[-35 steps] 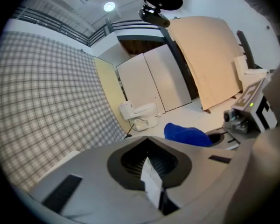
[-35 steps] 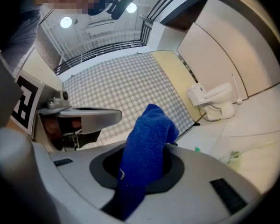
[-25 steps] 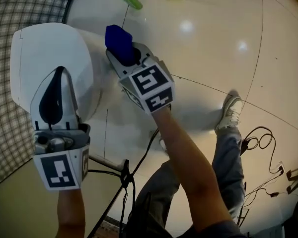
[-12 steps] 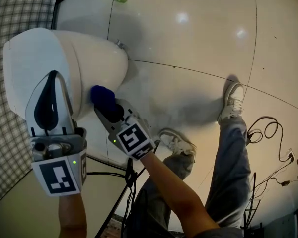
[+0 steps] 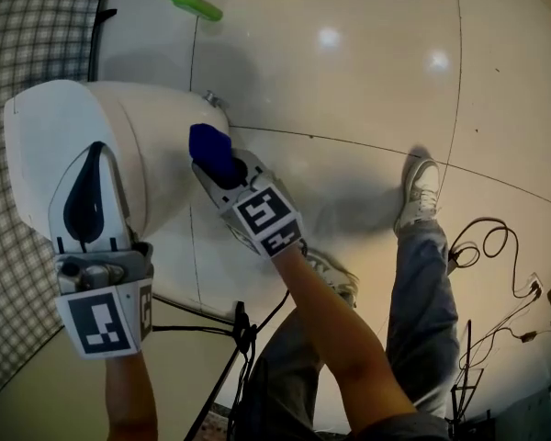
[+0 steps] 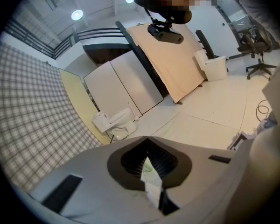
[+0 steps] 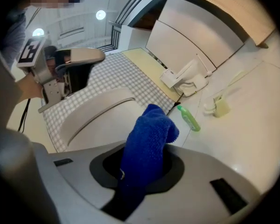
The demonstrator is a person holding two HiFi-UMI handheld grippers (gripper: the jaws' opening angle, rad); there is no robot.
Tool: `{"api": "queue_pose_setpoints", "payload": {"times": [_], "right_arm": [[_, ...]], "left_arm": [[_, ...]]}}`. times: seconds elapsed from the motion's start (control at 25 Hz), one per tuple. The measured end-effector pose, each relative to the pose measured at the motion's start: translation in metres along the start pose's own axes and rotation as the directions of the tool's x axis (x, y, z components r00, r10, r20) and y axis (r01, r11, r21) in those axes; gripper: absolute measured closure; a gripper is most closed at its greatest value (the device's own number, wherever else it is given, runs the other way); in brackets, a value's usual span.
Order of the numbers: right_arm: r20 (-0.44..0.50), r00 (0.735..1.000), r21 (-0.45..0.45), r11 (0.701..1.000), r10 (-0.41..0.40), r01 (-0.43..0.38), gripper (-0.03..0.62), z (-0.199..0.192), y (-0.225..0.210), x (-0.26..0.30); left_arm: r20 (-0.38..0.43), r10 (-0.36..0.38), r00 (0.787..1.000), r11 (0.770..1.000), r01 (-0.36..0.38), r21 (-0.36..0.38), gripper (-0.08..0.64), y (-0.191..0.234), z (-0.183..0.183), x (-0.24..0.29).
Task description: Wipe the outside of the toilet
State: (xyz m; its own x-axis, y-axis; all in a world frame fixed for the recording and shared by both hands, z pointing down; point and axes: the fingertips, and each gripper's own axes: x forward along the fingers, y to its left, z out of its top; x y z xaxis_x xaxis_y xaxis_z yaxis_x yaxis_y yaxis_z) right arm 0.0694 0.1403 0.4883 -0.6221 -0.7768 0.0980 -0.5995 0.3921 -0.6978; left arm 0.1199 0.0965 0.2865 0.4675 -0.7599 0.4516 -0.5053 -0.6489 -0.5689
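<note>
Toilet: the white toilet (image 5: 156, 145) stands on the tiled floor (image 5: 349, 108), lid down, straight ahead of the right hand-held gripper (image 5: 217, 161) and beneath the left hand-held gripper (image 5: 95, 154).
Right hand-held gripper: its jaws are clamped on a blue cloth (image 5: 209, 148), which bunches out past the tips.
Cloth contact: from the head view the wad sits against the side wall of the bowl. The right gripper view shows that wall just beyond the cloth. Contact looks likely but is not certain.
Left hand-held gripper: its jaws are drawn together with nothing between them. It is above the closed lid, and I cannot tell whether it rests on it.
Done so far: the porcelain looks evenly white, with no streaks or wet marks to show which parts are wiped.
Left to do: as a judgement, the wiping is mid-course on this one flank. Nothing marks the front, the far side, the lid or the base as finished.
Nearby: a green bottle (image 5: 191, 5) lies on the floor well ahead of the right hand-held gripper.
</note>
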Motion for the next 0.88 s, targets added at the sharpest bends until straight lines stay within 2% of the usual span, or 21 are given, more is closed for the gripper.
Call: {"api": "queue_pose_setpoints", "payload": {"times": [0.08, 0.16, 0.24, 0.4, 0.52, 0.6, 0.72, 0.88], "right_arm": [[-0.004, 1.000, 0.023, 1.000, -0.013, 0.013, 0.517, 0.004, -0.033, 0.012], [-0.038, 0.999, -0.010, 1.000, 0.005, -0.005, 0.517, 0.002, -0.057, 0.025], [-0.077, 0.997, -0.056, 0.998, 0.021, -0.025, 0.517, -0.006, -0.075, 0.039], [-0.142, 0.988, -0.059, 0.996, 0.063, -0.072, 0.517, -0.033, -0.097, 0.070], [-0.171, 0.980, -0.034, 0.994, 0.100, -0.107, 0.517, -0.054, -0.093, 0.080], [-0.159, 0.981, 0.000, 0.994, 0.110, -0.112, 0.517, -0.063, -0.085, 0.075], [-0.134, 0.984, 0.064, 0.992, 0.114, -0.106, 0.517, -0.072, -0.070, 0.054], [-0.115, 0.988, 0.153, 0.984, 0.106, -0.088, 0.517, -0.086, -0.034, 0.017]], "left_arm": [[0.005, -0.024, 1.000, 0.999, 0.023, 0.030, 0.545, -0.006, 0.009, 0.009], [0.010, -0.045, 0.999, 0.999, 0.045, 0.025, 0.545, -0.015, 0.018, 0.017], [0.019, -0.040, 0.999, 0.999, 0.040, 0.014, 0.545, -0.022, 0.022, 0.024], [0.031, -0.015, 0.999, 0.999, 0.014, 0.037, 0.545, -0.036, 0.025, 0.042], [0.050, -0.031, 0.998, 0.999, 0.029, 0.038, 0.545, -0.048, 0.027, 0.056], [0.033, -0.042, 0.999, 0.999, 0.041, 0.032, 0.545, -0.054, 0.021, 0.066], [-0.010, -0.045, 0.999, 0.999, 0.045, 0.001, 0.545, -0.057, 0.010, 0.072], [-0.027, -0.067, 0.997, 0.998, 0.067, 0.001, 0.545, -0.070, 0.007, 0.069]]}}
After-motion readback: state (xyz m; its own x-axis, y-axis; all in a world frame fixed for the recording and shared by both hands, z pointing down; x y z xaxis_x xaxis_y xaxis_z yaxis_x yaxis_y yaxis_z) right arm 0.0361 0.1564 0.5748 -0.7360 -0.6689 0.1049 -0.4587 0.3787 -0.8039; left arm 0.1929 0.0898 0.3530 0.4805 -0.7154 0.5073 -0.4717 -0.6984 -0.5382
